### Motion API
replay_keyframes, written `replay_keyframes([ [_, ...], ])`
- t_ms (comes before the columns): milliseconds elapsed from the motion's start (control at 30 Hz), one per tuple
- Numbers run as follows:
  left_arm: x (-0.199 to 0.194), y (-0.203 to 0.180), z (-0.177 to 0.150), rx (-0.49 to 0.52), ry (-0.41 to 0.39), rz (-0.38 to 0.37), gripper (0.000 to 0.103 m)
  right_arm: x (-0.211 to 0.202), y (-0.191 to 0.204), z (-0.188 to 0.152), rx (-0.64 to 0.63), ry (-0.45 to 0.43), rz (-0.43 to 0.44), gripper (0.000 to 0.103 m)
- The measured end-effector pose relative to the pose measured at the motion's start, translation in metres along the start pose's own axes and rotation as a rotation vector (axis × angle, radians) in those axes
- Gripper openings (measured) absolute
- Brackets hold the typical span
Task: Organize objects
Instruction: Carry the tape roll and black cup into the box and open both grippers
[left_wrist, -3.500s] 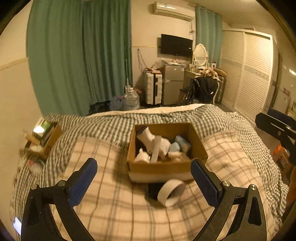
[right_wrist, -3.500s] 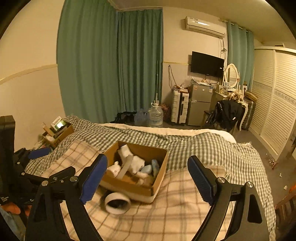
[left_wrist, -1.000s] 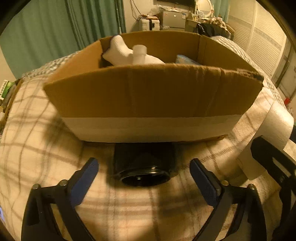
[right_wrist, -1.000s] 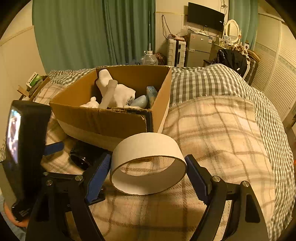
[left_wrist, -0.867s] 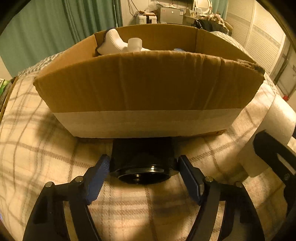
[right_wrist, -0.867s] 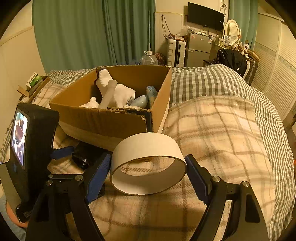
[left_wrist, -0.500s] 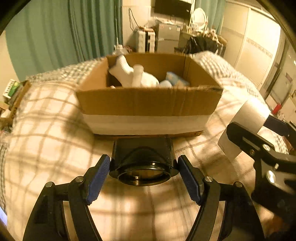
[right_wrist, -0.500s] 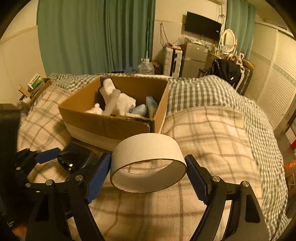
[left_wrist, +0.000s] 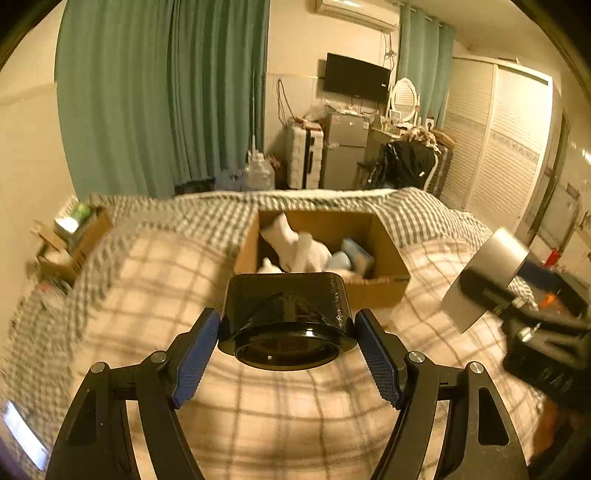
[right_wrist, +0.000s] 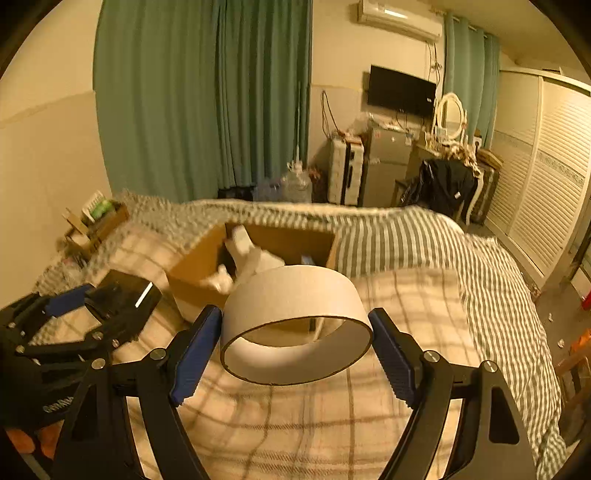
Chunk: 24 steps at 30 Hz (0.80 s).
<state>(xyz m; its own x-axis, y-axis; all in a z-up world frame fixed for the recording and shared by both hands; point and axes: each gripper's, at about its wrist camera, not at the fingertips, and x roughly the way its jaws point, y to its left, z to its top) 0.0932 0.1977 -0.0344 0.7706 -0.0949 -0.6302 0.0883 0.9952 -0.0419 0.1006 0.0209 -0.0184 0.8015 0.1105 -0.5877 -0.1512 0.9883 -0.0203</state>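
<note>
**Both grippers held objects above the bed, short of the box**

The left gripper (left_wrist: 286, 349) was closed on a black container (left_wrist: 286, 314), its blue pads (left_wrist: 195, 360) pressed against either side of the container's body, the round rimmed opening facing back toward the camera. The container was raised above the plaid blanket (left_wrist: 295, 417), with the open cardboard box (left_wrist: 384, 291) just beyond it.

The right gripper (right_wrist: 295, 349) was clamped on a white cardboard ring (right_wrist: 295, 325), one pad (right_wrist: 194, 358) touching each side of the band; the ring lay on its side, its hollow showing the blanket through it. From the left wrist view the same ring (left_wrist: 487, 280) appeared off to the right, held in the air beside the box.

The box sat on the bed where the plaid blanket met a green checked cover (right_wrist: 424, 236). Inside it lay white socks (left_wrist: 291, 242) and a pale blue item (left_wrist: 351, 256). Green curtains (right_wrist: 207, 96), a wall-mounted television (right_wrist: 400, 90) and a small cluttered crate (right_wrist: 96, 219) at the bed's left edge stood behind. Much of the bedding was motion-blurred.
</note>
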Motion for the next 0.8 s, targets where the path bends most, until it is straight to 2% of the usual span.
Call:
replay_keyframes([
  [200, -0.005, 0.013, 0.042, -0.005, -0.067, 0.024, 0.077, -0.017, 0.002, 0.054, -0.030, -0.091, 0.045, 0.080],
  [367, 0.010, 0.018, 0.081, 0.000, -0.099, 0.027, 0.077, 0.000, 0.000, 0.096, -0.037, -0.120, 0.081, 0.080],
  [567, 0.052, 0.011, 0.108, 0.020, -0.083, 0.019, 0.077, 0.053, -0.005, 0.126, -0.050, -0.087, 0.082, 0.080],
  [800, 0.124, 0.002, 0.103, 0.044, -0.005, 0.001, 0.077, 0.132, -0.015, 0.123, -0.033, 0.002, 0.094, 0.080],
])
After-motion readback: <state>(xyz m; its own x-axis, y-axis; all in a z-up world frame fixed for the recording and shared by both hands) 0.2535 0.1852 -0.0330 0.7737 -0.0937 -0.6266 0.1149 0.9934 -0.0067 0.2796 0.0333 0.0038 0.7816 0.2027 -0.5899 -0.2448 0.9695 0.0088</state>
